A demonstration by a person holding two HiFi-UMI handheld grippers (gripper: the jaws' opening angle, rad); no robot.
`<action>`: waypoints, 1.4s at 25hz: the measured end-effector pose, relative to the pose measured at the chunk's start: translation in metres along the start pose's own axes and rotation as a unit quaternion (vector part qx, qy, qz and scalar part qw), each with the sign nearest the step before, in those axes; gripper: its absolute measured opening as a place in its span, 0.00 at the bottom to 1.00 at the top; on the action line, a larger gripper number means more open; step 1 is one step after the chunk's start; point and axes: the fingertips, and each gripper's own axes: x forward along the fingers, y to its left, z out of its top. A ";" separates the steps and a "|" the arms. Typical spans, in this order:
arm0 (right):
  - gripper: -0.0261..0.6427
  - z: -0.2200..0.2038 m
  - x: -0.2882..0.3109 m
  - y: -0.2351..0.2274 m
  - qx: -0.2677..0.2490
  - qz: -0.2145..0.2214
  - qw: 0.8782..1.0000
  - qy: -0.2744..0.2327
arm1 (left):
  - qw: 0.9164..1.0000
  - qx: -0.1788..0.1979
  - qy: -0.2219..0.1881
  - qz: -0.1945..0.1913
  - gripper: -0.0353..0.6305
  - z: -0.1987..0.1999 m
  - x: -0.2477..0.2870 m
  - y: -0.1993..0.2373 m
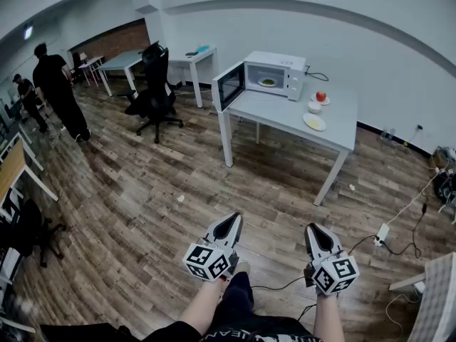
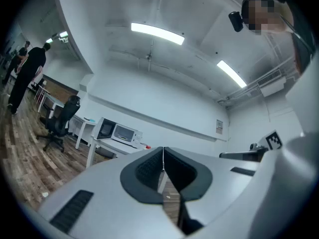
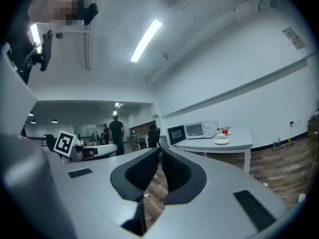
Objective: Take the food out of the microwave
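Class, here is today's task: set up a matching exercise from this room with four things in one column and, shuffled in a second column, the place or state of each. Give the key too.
Column one
1. microwave door
2. red fruit
3. black office chair
4. plate of food

Column two
A. inside the microwave
B. left of the table
C. swung open
D. on the table, right of the microwave

Pairs: 1-C, 2-D, 3-B, 4-A

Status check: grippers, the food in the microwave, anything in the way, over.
Left gripper and right gripper shut, empty. Food inside microwave, door open. Chair off left, not blocking.
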 end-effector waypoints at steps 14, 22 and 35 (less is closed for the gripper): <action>0.11 0.019 0.165 -0.076 0.004 -0.047 0.999 -0.007 | 0.999 0.001 0.001 -0.048 0.07 0.029 0.149 0.113; 0.11 0.025 0.259 -0.098 0.036 -0.058 0.997 -0.029 | 0.999 -0.022 0.006 -0.048 0.07 0.040 0.204 0.200; 0.11 0.024 0.360 -0.125 0.061 -0.051 0.997 -0.007 | 0.998 -0.061 0.018 -0.031 0.07 0.035 0.257 0.271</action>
